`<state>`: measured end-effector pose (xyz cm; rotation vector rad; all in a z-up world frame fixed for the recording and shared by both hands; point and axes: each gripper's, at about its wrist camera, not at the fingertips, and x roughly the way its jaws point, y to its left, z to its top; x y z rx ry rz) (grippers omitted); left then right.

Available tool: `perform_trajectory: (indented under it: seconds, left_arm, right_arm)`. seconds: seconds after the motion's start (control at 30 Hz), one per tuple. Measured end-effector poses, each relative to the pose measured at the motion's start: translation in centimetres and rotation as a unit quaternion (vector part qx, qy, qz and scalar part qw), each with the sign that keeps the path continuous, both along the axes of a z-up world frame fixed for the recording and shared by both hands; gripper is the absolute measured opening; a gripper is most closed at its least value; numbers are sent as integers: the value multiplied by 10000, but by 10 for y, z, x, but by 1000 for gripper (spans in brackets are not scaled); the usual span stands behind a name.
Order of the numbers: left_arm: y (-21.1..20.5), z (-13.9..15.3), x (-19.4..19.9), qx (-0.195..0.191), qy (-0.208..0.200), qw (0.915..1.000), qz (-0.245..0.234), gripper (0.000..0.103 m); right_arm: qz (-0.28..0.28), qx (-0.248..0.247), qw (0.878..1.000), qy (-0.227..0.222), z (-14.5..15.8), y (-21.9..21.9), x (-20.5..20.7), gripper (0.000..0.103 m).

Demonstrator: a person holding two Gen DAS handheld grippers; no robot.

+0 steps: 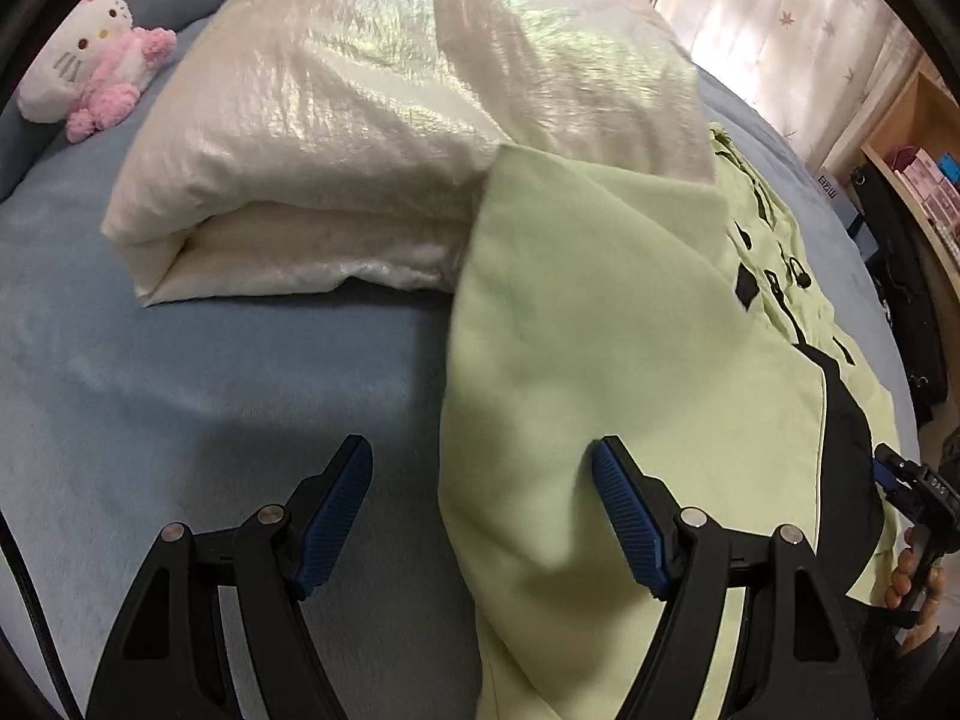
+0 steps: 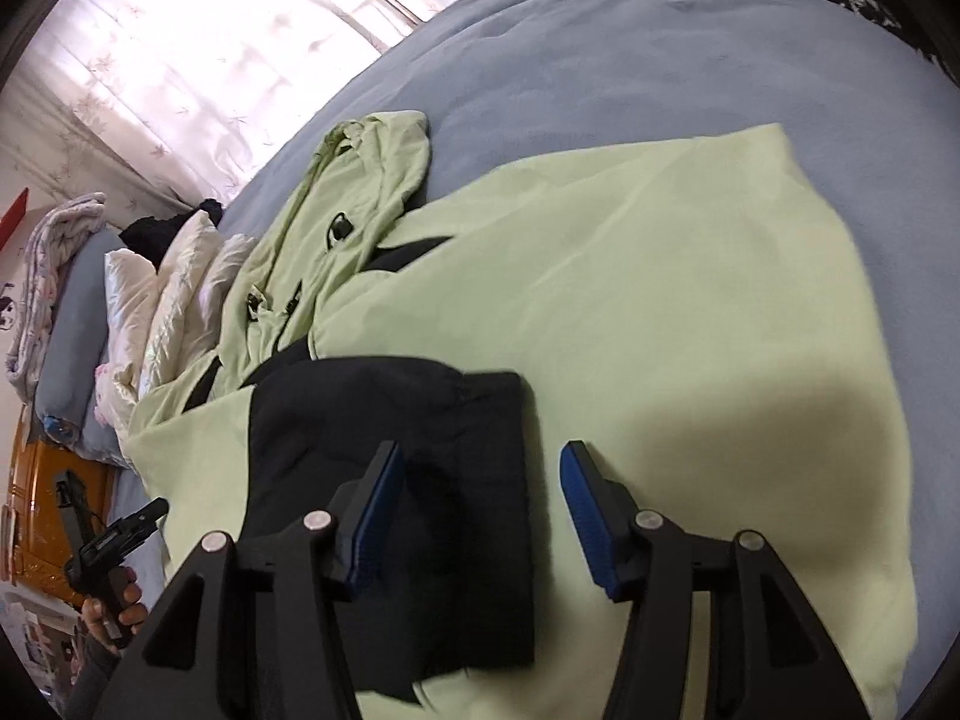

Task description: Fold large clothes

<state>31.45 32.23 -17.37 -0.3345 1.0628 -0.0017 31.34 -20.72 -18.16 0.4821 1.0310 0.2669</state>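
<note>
The right gripper (image 2: 480,516) is hanging open over the black cuff (image 2: 480,420) of the big, soft light-green jacket (image 2: 660,300) lying on the blue bed (image 2: 660,60). The open left gripper (image 1: 480,516) is straddling its left edge.

Light green jacket (image 1: 600,324) lower edge cut off, shelf items (image 1: 927,177) too small to identify

Only one faint mark legible: small dark lettering on a white label or box (image 1: 827,187) beside the wooden shelf (image 1: 900,138) at the right edge of the left wrist view, too blurred to spell out; nothing readable elsewhere
</note>
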Motion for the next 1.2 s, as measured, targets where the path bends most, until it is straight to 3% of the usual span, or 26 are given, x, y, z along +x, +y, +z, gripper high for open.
perform_trajectory:
  seconds: [0.17,0.23,0.27,0.3,0.4,0.5,0.63,0.77,0.87,0.93,1.0,1.1,1.2]
  left_arm:
    - [-1,-1,11,-306,-150,9994,-51,73]
    - [-7,4,11,-343,-335,9988,-128,46]
    - [-12,7,12,-239,-344,9991,-100,25]
    - [-16,11,11,-98,-382,9992,2,12]
    - [-23,22,5,234,-551,9981,162,5]
    - [-39,40,-6,755,-996,9919,214,4]
    - [-65,56,-16,1555,-1614,9741,292,4]
    - [-67,50,-8,1873,-1677,9662,575,4]
    - [-67,33,1,1931,-1363,9690,721,8]
    - [-60,34,-3,1872,-1275,9712,743,11]
    - [-56,42,-9,1842,-1288,9715,752,25]
    - [-53,59,-25,1823,-1427,9702,710,36]
    - [-59,77,-44,1533,-1785,9708,475,46]
  right_arm:
    - [246,182,9995,-105,-1,8,5,56]
    - [401,-14,9990,-206,0,16,4,54]
    - [479,-131,9984,-262,1,21,3,49]
    - [550,-283,9977,-288,2,26,2,28]
    - [617,-544,9953,-504,8,35,-4,22]
    - [531,-812,9896,-1058,28,45,-15,22]
    - [221,-1250,9772,-1702,50,54,-22,21]
    - [-165,-1752,9755,-1320,34,55,-1,22]
    - [-105,-1920,9790,-670,9,57,14,24]
    - [-201,-1873,9807,-532,9,55,12,29]
    - [-303,-1829,9805,-656,21,53,5,33]
    - [-296,-1881,9758,-1074,44,57,-14,41]
    - [-90,-1683,9752,-1436,62,70,-33,42]
